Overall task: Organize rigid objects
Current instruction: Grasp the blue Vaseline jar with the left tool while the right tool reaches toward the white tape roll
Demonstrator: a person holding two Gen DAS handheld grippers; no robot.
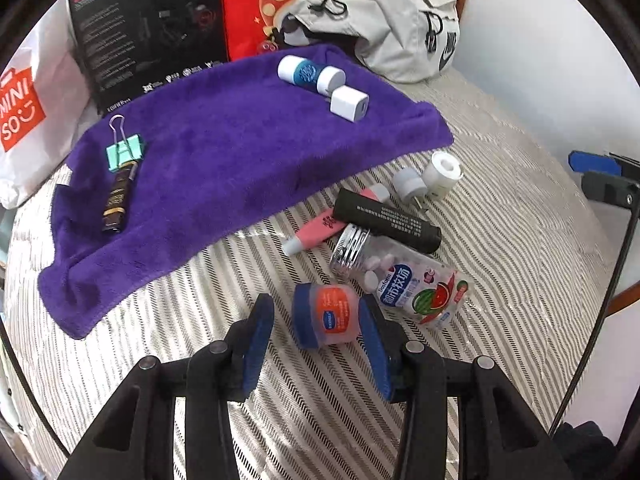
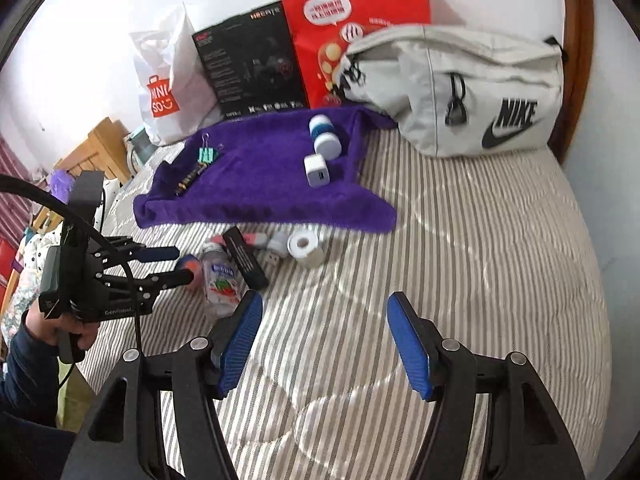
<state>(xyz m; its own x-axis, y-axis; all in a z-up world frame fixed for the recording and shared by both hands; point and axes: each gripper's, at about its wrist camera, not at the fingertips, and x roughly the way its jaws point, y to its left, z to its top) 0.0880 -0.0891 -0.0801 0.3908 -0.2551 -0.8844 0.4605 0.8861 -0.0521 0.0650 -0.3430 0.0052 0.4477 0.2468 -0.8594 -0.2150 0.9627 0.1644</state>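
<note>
1. The small jar (image 1: 326, 316), pink with a blue lid, is seen lying on its side on the striped bedspread (image 1: 320, 400), between the spread fingers of the left gripper (image 1: 316, 320); its base looks to be touching the right-hand pad, while a gap is left at the other.
2. The right gripper (image 2: 324, 340) is held over bare bedspread with its blue-padded fingers wide apart, and nothing is held between them.
3. A cluster is found just beyond the jar: a clear candy bottle (image 1: 400, 280) on its side, a black tube (image 1: 386, 220) lying across a pink tube (image 1: 316, 232), a grey plug adapter (image 1: 408, 186) and a white tape roll (image 1: 442, 170).
4. A purple towel (image 1: 224, 168) is spread further back; on it are laid a teal binder clip (image 1: 124, 152), a dark slim stick (image 1: 116, 204), a white-and-blue contact lens case (image 1: 310, 74) and a white charger cube (image 1: 349, 103).
5. Along the white wall, a white shopping bag (image 2: 168, 80), a black box (image 2: 252, 64), a red paper bag (image 2: 352, 20) and a grey waist bag (image 2: 460, 88) are lined up.
6. A wooden bed frame (image 2: 580, 60) is seen at the right edge, and a person's hand (image 2: 52, 332) is seen gripping the left gripper's handle.
</note>
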